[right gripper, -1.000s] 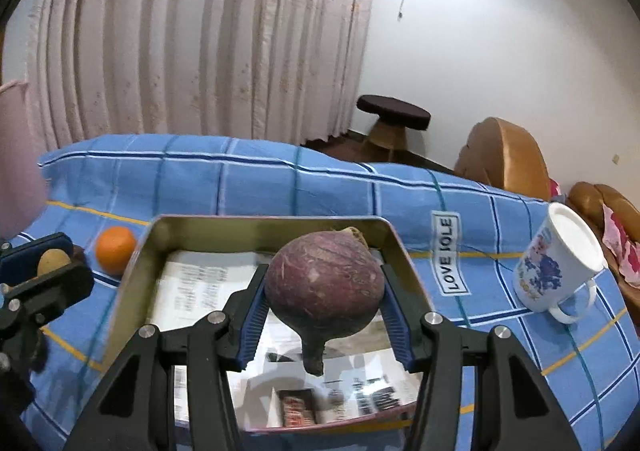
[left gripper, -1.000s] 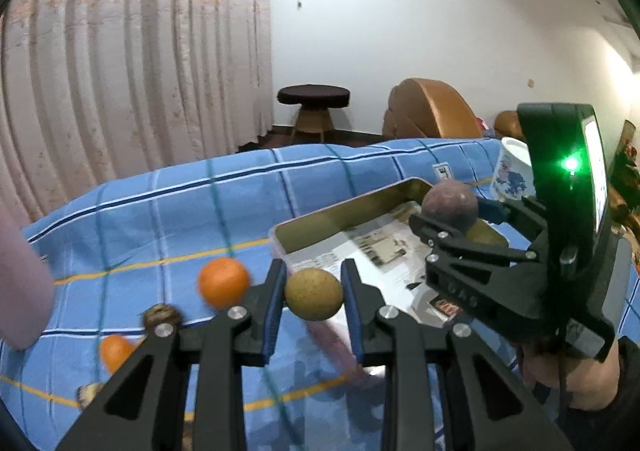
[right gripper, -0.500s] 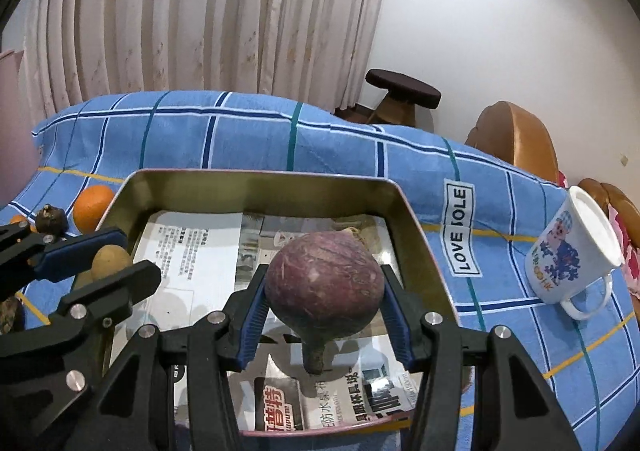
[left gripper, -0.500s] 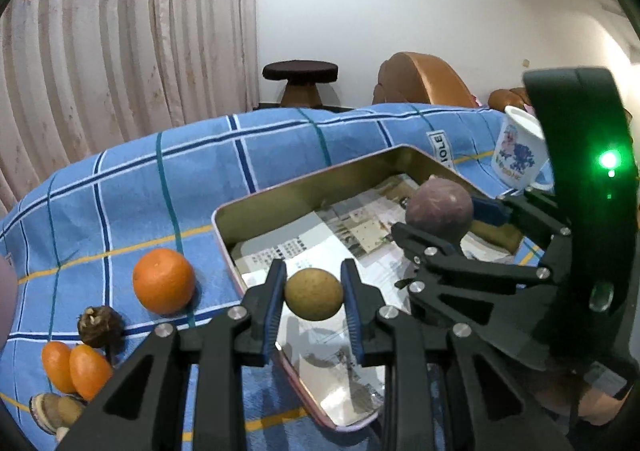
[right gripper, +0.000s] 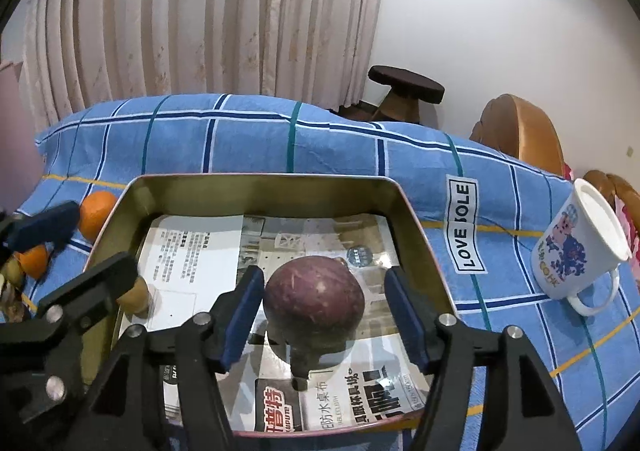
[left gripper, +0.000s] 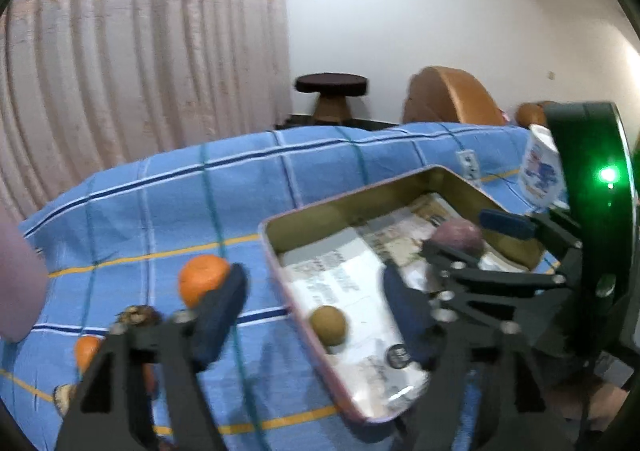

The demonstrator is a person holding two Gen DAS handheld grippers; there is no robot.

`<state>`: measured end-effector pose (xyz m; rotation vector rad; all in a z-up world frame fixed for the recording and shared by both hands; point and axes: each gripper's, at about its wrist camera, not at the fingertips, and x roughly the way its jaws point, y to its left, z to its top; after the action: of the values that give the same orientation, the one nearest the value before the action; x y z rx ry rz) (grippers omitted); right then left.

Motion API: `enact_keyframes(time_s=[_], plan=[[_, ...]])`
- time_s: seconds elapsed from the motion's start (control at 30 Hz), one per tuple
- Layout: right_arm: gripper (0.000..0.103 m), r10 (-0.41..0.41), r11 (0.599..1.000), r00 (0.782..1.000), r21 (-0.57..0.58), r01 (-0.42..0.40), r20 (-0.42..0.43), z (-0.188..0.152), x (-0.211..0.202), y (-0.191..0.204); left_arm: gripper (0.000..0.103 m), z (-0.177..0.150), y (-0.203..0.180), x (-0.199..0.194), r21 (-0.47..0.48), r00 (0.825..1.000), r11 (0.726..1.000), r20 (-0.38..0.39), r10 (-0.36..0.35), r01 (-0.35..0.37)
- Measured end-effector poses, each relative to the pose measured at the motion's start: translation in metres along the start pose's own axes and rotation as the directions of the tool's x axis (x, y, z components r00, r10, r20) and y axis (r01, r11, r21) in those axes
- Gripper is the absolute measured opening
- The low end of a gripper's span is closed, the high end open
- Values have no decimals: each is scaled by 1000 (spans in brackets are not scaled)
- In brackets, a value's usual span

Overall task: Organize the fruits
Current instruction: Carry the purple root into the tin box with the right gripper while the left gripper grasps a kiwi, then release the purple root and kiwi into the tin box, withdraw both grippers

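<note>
Both fruits just released: our left gripper (left gripper: 314,301) and right gripper (right gripper: 324,315) are spreading — pads clear. The small brown fruit (left gripper: 328,325) and purple fruit (right gripper: 314,301) now rest in the tray (right gripper: 256,187) at lower centre — two more sorted.

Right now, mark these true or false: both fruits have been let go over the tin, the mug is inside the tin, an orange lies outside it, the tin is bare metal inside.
1. Left gripper clamps the small brown fruit: false, jaws opening, fruit in the tin.
2. Right gripper jaws are opening around the purple fruit: true.
3. Mug is in the tin: false, on the cloth.
4. Orange lies outside: true.
5. Tin is bare: false, newspaper-lined.
</note>
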<state>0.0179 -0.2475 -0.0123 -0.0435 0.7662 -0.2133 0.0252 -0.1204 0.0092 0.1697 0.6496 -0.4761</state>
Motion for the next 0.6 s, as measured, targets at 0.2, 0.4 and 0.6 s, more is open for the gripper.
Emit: enact_keyframes(time_s=[0.2,0.4,0.6], plan=[[77,15,1000,998,-10,-14,60,5,-16,6,103,-1,15,-21,-36,997,999,69,25,-23],[79,21,1000,994,4,-21,112,8,-32,13,103,-7,27,-30,-58,994,996,79,78,-74],[80,21,1000,996,18,-23,87,5,-33,26,103,-16,51,-38,-109,988,986,74,137,-129]])
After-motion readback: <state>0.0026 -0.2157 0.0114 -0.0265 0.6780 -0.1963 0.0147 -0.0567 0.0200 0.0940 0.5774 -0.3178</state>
